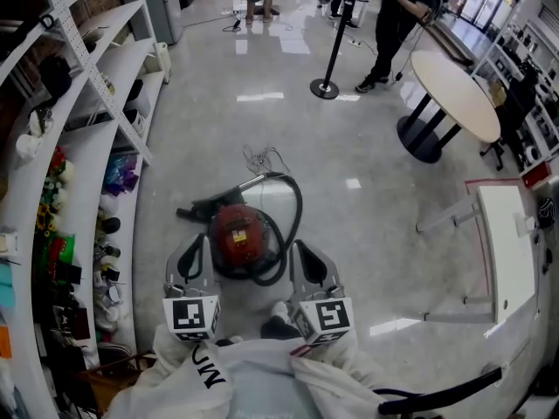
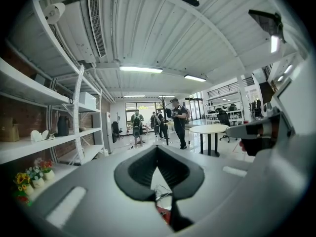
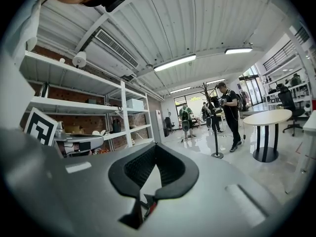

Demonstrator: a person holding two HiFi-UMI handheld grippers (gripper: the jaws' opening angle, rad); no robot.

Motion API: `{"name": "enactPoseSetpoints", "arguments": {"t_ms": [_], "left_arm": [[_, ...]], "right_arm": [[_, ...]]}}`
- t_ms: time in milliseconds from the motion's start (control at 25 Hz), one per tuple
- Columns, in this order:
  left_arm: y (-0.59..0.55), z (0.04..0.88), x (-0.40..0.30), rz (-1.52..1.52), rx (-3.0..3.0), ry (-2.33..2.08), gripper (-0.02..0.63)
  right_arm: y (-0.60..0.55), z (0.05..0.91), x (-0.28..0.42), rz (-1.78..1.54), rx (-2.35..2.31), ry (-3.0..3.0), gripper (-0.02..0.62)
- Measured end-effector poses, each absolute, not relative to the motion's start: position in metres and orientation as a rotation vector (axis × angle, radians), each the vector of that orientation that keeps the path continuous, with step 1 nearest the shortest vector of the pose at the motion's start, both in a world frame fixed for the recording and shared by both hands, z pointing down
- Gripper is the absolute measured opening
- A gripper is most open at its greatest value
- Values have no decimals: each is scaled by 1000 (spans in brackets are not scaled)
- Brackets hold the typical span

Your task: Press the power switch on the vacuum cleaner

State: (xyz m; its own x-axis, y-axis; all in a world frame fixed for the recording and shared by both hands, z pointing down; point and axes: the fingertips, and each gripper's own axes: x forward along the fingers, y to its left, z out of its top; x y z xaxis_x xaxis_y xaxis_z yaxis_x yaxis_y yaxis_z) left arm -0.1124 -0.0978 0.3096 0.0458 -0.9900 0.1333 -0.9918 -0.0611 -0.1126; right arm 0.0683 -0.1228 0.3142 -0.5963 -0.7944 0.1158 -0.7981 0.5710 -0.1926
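A red canister vacuum cleaner [image 1: 238, 234] lies on the glossy floor just ahead of me, with its black hose [image 1: 295, 208] looped round it. My left gripper [image 1: 194, 250] hovers at its left side and my right gripper [image 1: 307, 253] at its right side, both above it and apart from it. In the left gripper view the left gripper [image 2: 157, 149] has its black pads closed tip to tip with nothing held. The right gripper [image 3: 155, 146] looks the same in its own view. A sliver of the red vacuum [image 2: 166, 214] shows through the pad gap. The power switch cannot be made out.
White shelving [image 1: 96, 103] full of small items runs along the left. A loose cable [image 1: 262, 158] lies beyond the vacuum. A black post on a round base [image 1: 325, 85], a round table [image 1: 454, 90] and a white desk [image 1: 505, 251] stand to the right. People stand at the back.
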Motion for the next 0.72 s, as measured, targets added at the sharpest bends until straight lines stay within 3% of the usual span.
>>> {"name": "enactPoseSetpoints", "arguments": {"t_ms": [720], "left_arm": [[-126,310,-71,335,2176,-2236,0]], "right_arm": [[-171,326,103,401,1268,-2834,0]]}}
